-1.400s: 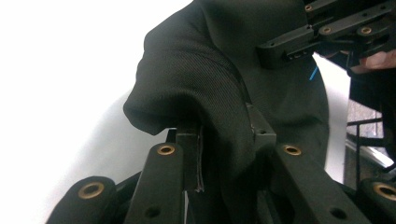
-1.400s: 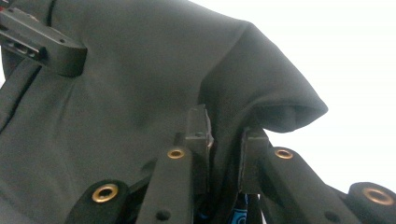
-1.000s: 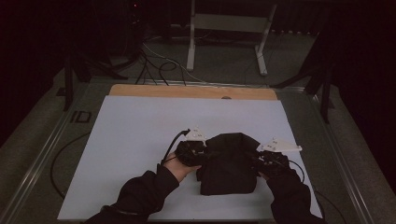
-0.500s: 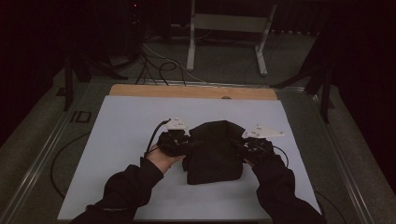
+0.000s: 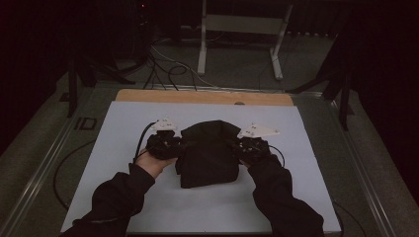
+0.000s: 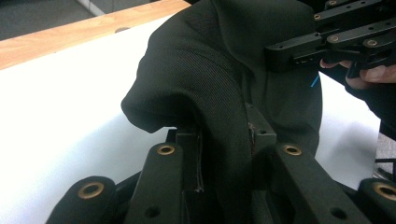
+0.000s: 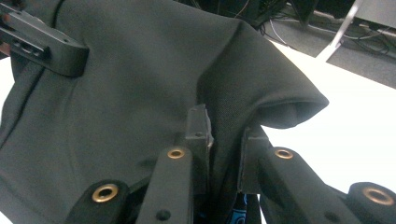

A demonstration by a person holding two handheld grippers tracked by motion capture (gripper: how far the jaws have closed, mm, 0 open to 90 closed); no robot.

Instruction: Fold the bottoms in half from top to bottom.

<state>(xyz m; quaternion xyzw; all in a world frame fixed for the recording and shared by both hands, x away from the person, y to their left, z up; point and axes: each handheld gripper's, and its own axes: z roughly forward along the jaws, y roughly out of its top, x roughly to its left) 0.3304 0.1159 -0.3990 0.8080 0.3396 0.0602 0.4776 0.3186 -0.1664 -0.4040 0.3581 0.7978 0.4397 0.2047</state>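
Note:
A dark folded garment (image 5: 206,153) hangs between my two grippers above the white table top (image 5: 123,123). My left gripper (image 5: 173,146) is shut on the garment's left edge; in the left gripper view the cloth (image 6: 210,84) is pinched between its jaws (image 6: 224,154). On the other side, the right gripper (image 5: 238,147) is shut on the right edge, and the right gripper view has the cloth (image 7: 140,84) clamped between its jaws (image 7: 224,149). The lower part of the garment rests on the table.
A wooden strip (image 5: 197,97) runs along the table's far edge. Beyond it a metal stand (image 5: 237,29) and cables (image 5: 168,69) lie on the floor. A cable (image 5: 64,168) loops at the table's left side.
Both grippers have carried the garment to the left and slightly away from me, holding it the whole time. The garment now sits nearer the table's middle.

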